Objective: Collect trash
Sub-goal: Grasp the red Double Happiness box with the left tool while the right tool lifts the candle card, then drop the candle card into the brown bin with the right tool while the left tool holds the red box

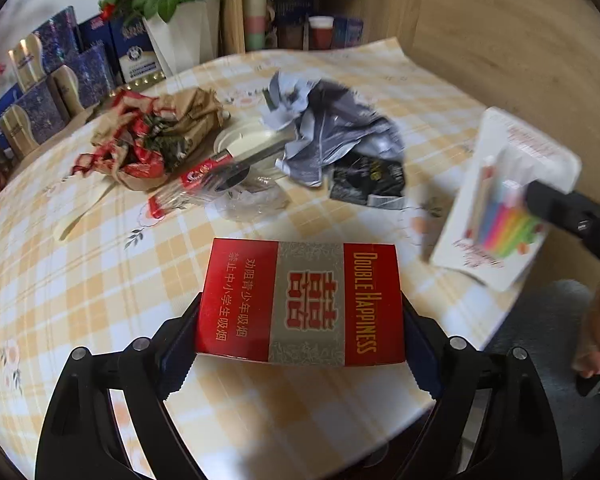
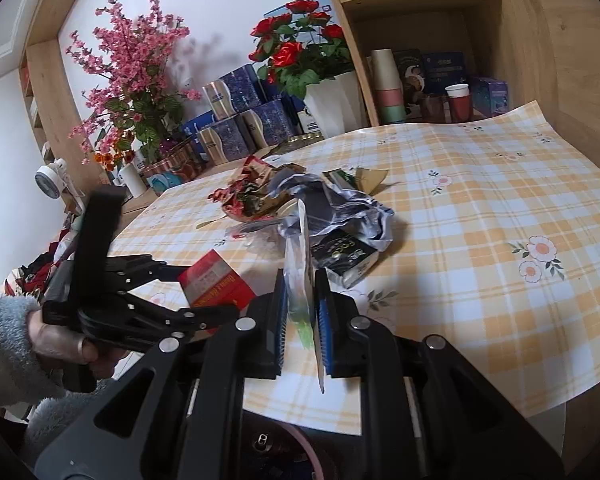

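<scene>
My left gripper is shut on a red Double Happiness cigarette box, held just above the table's near edge; the box also shows in the right wrist view. My right gripper is shut on a flat white candle pack, held edge-on; in the left wrist view the pack with coloured candles hangs at the right. A heap of trash lies mid-table: crumpled grey-blue paper, brown and red wrappers, a black packet, clear plastic.
The round table has a yellow plaid cloth. Blue gift boxes, a white pot of red roses and pink blossoms stand at the back. A wooden shelf holds cups. A dark bin opening sits below my right gripper.
</scene>
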`<action>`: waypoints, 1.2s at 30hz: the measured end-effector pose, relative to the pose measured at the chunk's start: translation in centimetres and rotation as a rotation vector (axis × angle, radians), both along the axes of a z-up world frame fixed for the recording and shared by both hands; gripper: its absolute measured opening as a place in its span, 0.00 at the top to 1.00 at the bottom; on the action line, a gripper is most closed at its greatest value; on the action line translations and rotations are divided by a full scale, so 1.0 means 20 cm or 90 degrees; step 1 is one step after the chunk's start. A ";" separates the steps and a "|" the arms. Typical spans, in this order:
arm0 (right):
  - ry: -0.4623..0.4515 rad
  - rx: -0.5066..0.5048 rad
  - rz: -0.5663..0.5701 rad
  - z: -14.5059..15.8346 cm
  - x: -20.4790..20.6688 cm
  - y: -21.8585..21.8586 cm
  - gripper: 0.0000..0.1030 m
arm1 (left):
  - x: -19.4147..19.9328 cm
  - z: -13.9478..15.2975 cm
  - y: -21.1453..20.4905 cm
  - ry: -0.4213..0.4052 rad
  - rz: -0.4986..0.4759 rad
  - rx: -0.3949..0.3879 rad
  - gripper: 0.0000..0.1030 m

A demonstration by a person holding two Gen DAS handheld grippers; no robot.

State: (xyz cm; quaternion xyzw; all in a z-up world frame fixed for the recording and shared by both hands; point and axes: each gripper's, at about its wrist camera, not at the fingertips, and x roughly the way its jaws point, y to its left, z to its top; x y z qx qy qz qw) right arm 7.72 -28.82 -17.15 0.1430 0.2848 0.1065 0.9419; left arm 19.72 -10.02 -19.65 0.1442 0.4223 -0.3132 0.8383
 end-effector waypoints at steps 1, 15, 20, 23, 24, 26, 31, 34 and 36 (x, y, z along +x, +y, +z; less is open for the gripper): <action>-0.001 -0.002 0.004 0.01 -0.01 0.01 0.83 | -0.04 0.03 0.02 -0.005 0.008 -0.007 0.17; 0.015 -0.011 0.051 0.03 -0.24 0.16 0.83 | -0.53 0.30 0.41 -0.056 0.146 -0.089 0.17; 0.036 -0.011 0.087 -0.01 -0.32 0.26 0.83 | -0.72 0.33 0.53 -0.082 0.167 -0.107 0.17; 0.063 -0.032 0.130 -0.08 -0.36 0.38 0.83 | -0.80 0.33 0.56 -0.095 0.164 -0.109 0.17; 0.070 -0.039 0.144 -0.10 -0.37 0.42 0.83 | -0.81 0.34 0.58 -0.095 0.164 -0.112 0.17; 0.094 -0.046 0.177 -0.16 -0.39 0.50 0.83 | -0.84 0.34 0.61 -0.094 0.171 -0.121 0.17; 0.156 -0.075 0.221 -0.33 -0.40 0.63 0.83 | -0.87 0.32 0.67 -0.090 0.194 -0.135 0.17; 0.194 -0.093 0.236 -0.43 -0.38 0.68 0.83 | -0.88 0.30 0.69 -0.088 0.204 -0.135 0.17; 0.221 -0.101 0.243 -0.48 -0.36 0.70 0.83 | -0.89 0.28 0.69 -0.083 0.204 -0.133 0.17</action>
